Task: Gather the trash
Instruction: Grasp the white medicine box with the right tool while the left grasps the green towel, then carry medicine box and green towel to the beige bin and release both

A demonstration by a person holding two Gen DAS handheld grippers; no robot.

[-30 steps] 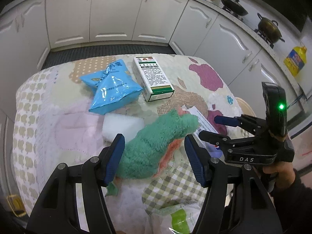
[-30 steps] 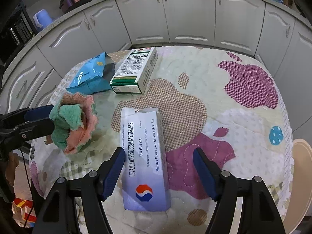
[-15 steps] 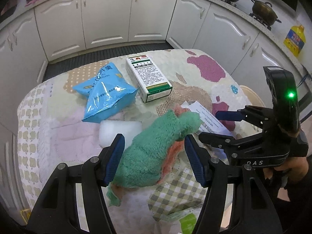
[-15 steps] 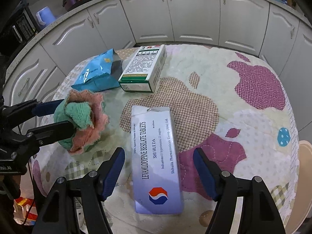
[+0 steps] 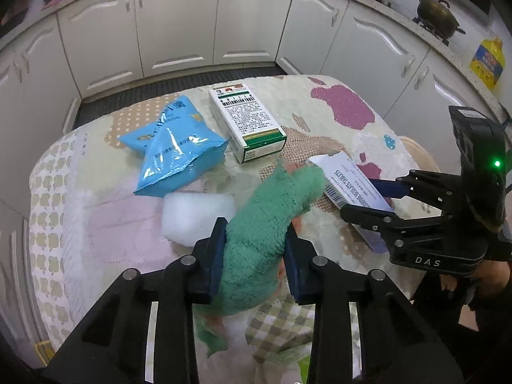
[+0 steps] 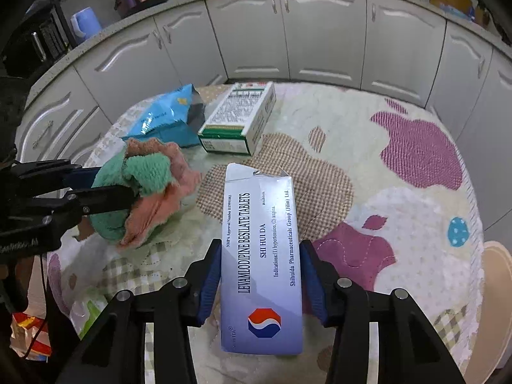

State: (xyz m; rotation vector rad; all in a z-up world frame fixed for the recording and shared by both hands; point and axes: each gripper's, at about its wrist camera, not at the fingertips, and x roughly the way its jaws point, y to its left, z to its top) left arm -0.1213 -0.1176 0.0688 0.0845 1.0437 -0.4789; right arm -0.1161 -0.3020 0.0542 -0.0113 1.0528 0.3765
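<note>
The left hand-held gripper [image 5: 254, 259] is closing, its blue pads pressed into the green-and-pink fluffy cloth [image 5: 265, 230] on the quilted surface [image 6: 400, 211]. The right hand-held gripper [image 6: 260, 283] is closing too — pads against both long edges of the lavender tablet box [image 6: 262, 256] (top flap torn open). Beyond lie a blue foil pouch [image 5: 172, 150] and a green-and-white carton [image 5: 248, 123] — neither touched.

On the quilt-covered bench [image 5: 320, 102] lie two cardboard medicine boxes, one green-and-white [image 5: 248, 124] and one pale lilac [image 6: 262, 262], one crinkled blue foil pouch [image 5: 172, 150], one white foam block [image 5: 195, 217] and one fluffy green-and-pink cloth [image 5: 265, 236].
</note>
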